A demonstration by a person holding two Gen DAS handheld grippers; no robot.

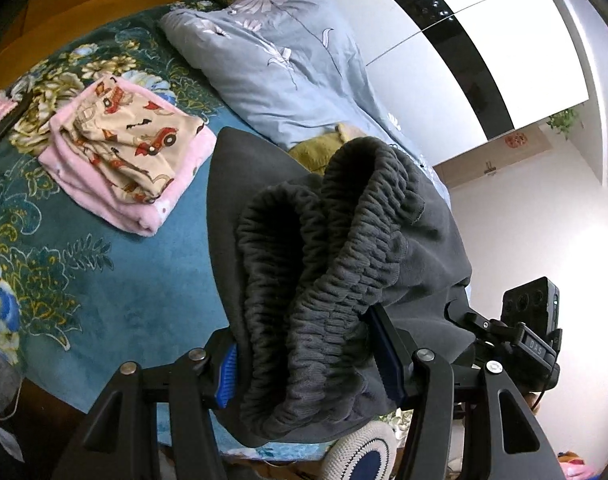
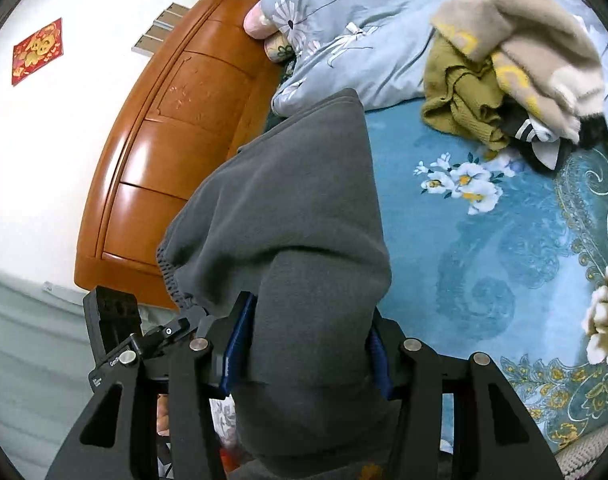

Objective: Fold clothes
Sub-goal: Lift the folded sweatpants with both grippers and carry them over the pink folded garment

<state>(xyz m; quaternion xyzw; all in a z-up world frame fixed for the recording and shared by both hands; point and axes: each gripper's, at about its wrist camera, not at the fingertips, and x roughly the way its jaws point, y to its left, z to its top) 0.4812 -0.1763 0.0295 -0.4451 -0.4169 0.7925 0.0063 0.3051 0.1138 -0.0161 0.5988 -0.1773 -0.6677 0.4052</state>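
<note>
Both grippers have their jaws clamped on the grey trousers (image 1: 344,248) — left gripper (image 1: 308,364) at the ribbed waistband, right gripper (image 2: 304,356) on plain cloth — lifted above the bed (image 2: 484,248), beside the folded pile (image 1: 123,156).

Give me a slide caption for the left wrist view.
Left gripper clamps grey pants above the bed.
</note>
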